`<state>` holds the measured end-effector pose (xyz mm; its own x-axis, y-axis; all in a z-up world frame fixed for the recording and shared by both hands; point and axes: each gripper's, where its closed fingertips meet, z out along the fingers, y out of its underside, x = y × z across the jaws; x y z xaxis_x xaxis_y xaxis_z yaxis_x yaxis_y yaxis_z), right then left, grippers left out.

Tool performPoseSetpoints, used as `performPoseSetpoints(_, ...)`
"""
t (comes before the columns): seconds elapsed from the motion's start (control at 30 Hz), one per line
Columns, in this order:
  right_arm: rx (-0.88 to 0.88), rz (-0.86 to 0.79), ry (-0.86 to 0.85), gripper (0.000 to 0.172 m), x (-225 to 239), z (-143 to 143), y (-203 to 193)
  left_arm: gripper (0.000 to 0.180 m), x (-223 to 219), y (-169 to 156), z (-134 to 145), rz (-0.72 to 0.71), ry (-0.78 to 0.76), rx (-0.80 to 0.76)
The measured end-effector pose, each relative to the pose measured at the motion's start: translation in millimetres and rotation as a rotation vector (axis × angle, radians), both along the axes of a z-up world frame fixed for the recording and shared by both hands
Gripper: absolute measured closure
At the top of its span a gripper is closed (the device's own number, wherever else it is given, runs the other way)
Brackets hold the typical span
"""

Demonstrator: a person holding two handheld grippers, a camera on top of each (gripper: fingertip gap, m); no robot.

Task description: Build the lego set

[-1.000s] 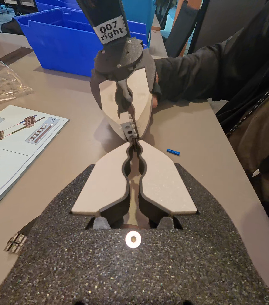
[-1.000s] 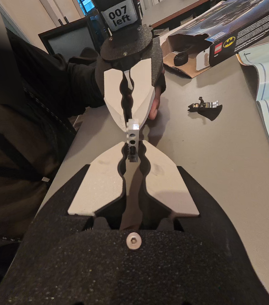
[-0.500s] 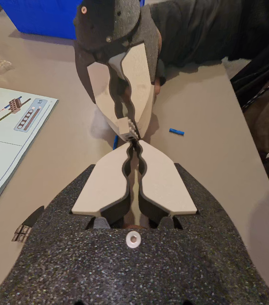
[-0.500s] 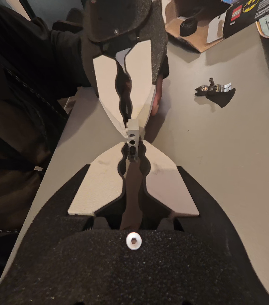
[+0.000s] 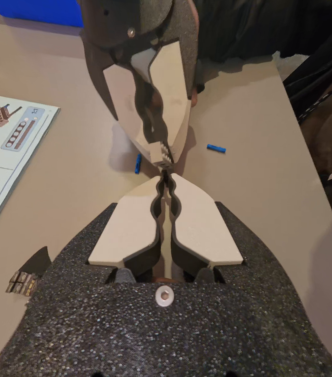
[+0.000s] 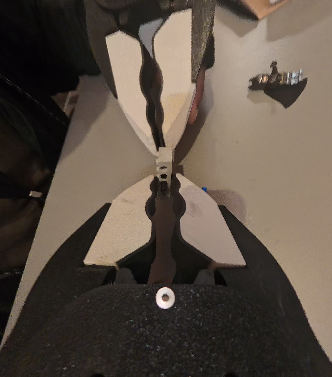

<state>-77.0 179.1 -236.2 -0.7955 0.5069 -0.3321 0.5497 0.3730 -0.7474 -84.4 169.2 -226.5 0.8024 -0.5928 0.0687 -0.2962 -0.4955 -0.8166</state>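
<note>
Two tools meet tip to tip over the worktop, each grip thin enough to slip

Left wrist view: the left tool (image 5: 166,178) is nearly closed, its tips pinching a small dark part (image 5: 166,179) that reaches the end of the grey studded brick (image 5: 155,152) clamped in the right tool (image 5: 162,160); with so little of the part held, a sideways push could flick it out onto the worktop (image 5: 69,183) among the blue pins (image 5: 138,163). Right wrist view: the right tool (image 6: 164,179) grips the brick (image 6: 164,163) by its sides near one end, holes facing up, so I judge that pressure from the left tool (image 6: 160,145) could twist the brick in the pads
</note>
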Motion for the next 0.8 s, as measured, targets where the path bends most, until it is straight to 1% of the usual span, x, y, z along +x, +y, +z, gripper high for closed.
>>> performPoseSetpoints(0.07,0.078,-0.001,-0.015,0.16,3.9,-6.9,6.9,0.177,-4.0,-2.6,-5.2,0.005,0.016,-0.017)
performPoseSetpoints(0.2,0.238,-0.008,-0.034,0.16,11.0,-11.9,21.4,0.176,-9.5,-4.0,-9.8,0.016,0.022,-0.032)
performPoseSetpoints(0.33,0.384,-0.058,-0.038,0.159,9.4,-13.6,25.5,0.176,-9.0,-3.7,-10.0,0.015,0.026,-0.03)
performPoseSetpoints(0.43,0.535,-0.079,-0.013,0.159,5.7,-23.4,27.4,0.176,-9.7,-3.6,-9.1,0.018,0.021,-0.025)
performPoseSetpoints(0.47,0.561,-0.079,-0.004,0.159,4.6,-25.6,26.1,0.176,-10.2,-3.6,-8.5,0.02,0.016,-0.022)
performPoseSetpoints(0.53,0.548,-0.069,-0.004,0.159,5.2,-24.9,19.5,0.177,-10.7,-4.2,-6.5,0.019,0.005,-0.015)
performPoseSetpoints(0.67,0.547,-0.103,0.036,0.154,1.0,-19.6,23.0,0.177,-11.6,-5.8,3.1,0.014,-0.046,0.028)
performPoseSetpoints(0.73,0.512,-0.132,0.096,0.152,-4.2,-8.1,24.4,0.176,-13.0,-6.5,10.3,0.014,-0.097,0.05)
performPoseSetpoints(0.8,0.468,-0.115,0.214,0.152,-7.5,7.2,20.1,0.176,-13.8,-7.3,18.0,0.014,-0.166,0.064)
